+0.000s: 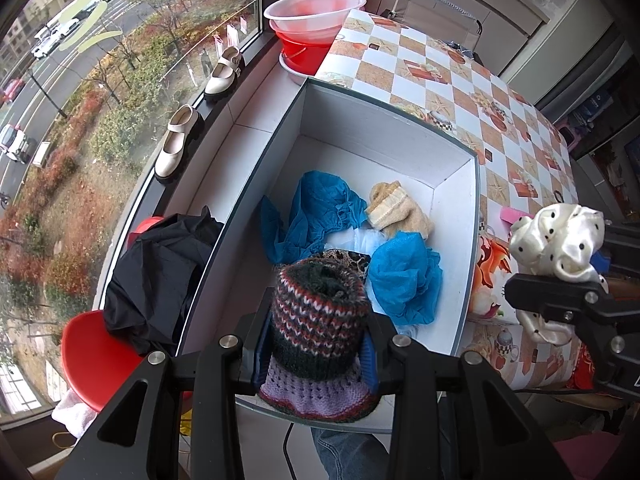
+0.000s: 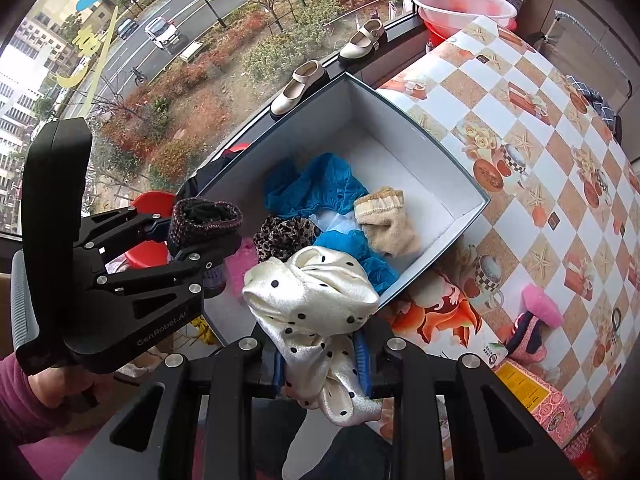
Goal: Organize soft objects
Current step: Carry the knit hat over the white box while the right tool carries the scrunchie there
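Soft daylight from the window; sharp, fisheye-warped edges.

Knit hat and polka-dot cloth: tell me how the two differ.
The knit hat is thick, dark wool with red, white and purple stripes; the polka-dot cloth is thin, shiny cream satin with black dots. The hat keeps a tube shape, while the cloth bunches and hangs limp. The left tool clamps the hat; the right tool clamps the cloth. Both are held near the box.

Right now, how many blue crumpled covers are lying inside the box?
2. One blue cover lies toward the box's window side, beside the beige sock. The other lies nearer the camera, beside the knitted hat. More may be hidden underneath.
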`<act>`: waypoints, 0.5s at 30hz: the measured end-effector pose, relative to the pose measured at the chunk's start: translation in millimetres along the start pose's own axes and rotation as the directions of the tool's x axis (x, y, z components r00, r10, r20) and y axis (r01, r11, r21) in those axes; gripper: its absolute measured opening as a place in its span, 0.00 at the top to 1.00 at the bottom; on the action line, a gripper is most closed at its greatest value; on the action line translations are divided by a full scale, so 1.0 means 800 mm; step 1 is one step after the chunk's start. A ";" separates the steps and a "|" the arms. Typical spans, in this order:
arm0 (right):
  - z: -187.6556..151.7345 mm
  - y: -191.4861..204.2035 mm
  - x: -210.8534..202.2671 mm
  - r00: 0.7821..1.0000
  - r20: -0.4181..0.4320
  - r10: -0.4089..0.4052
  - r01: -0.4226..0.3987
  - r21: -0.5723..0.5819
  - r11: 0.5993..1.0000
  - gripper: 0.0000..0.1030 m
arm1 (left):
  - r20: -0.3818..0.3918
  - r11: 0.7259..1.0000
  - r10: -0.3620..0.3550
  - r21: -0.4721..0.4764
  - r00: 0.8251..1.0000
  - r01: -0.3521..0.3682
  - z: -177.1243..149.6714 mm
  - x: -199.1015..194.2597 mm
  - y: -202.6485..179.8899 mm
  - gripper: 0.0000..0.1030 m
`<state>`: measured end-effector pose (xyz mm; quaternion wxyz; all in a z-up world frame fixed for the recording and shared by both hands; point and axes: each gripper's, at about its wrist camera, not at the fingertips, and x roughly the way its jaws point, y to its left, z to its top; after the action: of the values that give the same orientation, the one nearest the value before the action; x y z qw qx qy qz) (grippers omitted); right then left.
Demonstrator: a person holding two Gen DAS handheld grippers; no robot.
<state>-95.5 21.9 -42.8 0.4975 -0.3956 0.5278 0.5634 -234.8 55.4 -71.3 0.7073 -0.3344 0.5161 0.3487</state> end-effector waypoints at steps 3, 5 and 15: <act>0.004 -0.001 0.000 1.000 0.001 -0.004 0.004 -0.004 1.000 0.73 | -0.002 1.000 0.001 -0.005 1.000 -0.001 0.004 0.002 0.003 0.62; 0.008 -0.003 0.000 1.000 0.004 -0.007 0.007 -0.005 1.000 0.72 | -0.002 1.000 0.003 -0.006 1.000 -0.003 0.008 0.003 0.003 0.62; 0.029 -0.015 0.014 1.000 -0.005 -0.009 0.009 0.000 1.000 0.73 | -0.002 1.000 0.020 -0.014 1.000 -0.020 0.016 0.011 0.005 0.62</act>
<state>-83.9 45.6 -53.2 0.4985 -0.3996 0.5273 0.5602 -229.9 69.8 -77.0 0.7010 -0.3343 0.5176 0.3590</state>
